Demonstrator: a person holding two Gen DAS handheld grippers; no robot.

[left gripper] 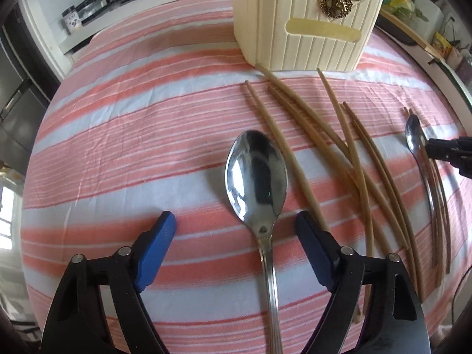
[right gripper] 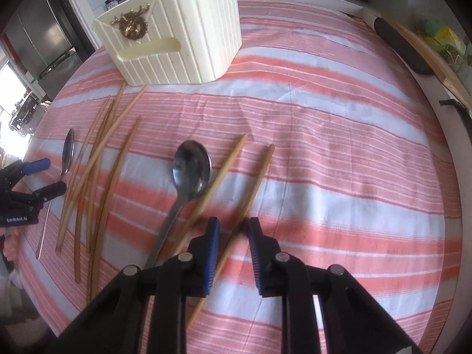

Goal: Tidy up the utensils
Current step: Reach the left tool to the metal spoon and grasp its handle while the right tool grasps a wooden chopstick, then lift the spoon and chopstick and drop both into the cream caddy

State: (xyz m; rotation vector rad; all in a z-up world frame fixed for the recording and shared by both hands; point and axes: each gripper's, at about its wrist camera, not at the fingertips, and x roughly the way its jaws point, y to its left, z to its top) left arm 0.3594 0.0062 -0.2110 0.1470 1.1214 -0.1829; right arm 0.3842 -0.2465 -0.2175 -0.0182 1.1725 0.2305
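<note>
Two pairs of tongs at work over a striped tabletop [left gripper: 118,147]. Nearest in the left wrist view, left tongs [left gripper: 236,224] spread wide, straddling the neck of a large spoon [left gripper: 256,171] without touching it. Worth lowering squarely over the narrow neck, just below the bowl, and closing there: polished metal, likely slippery, so a centred pinch low on the handle seems safest. One chopstick lies just beside the right pad, close enough to be caught along with the spoon; best kept outside the pinch.

Nearest in the right wrist view, right tongs [right gripper: 233,224] partly open around a chopstick [right gripper: 250,183] running diagonally between the pads; contact hard to judge through the motion blur, probably none yet. A second chopstick and a second spoon [right gripper: 191,168] just to the left, the stick crossing the spoon's handle, so a clean lift of the one stick calls for a straight upward pull.

Further out, between the two tools, a loose fan of chopsticks [left gripper: 339,135], several overlapping. Far beyond, the cream ribbed holder [left gripper: 303,23] with a brass ornament, standing upright, presumably the destination. Kitchen clutter at the far edges, well apart.
</note>
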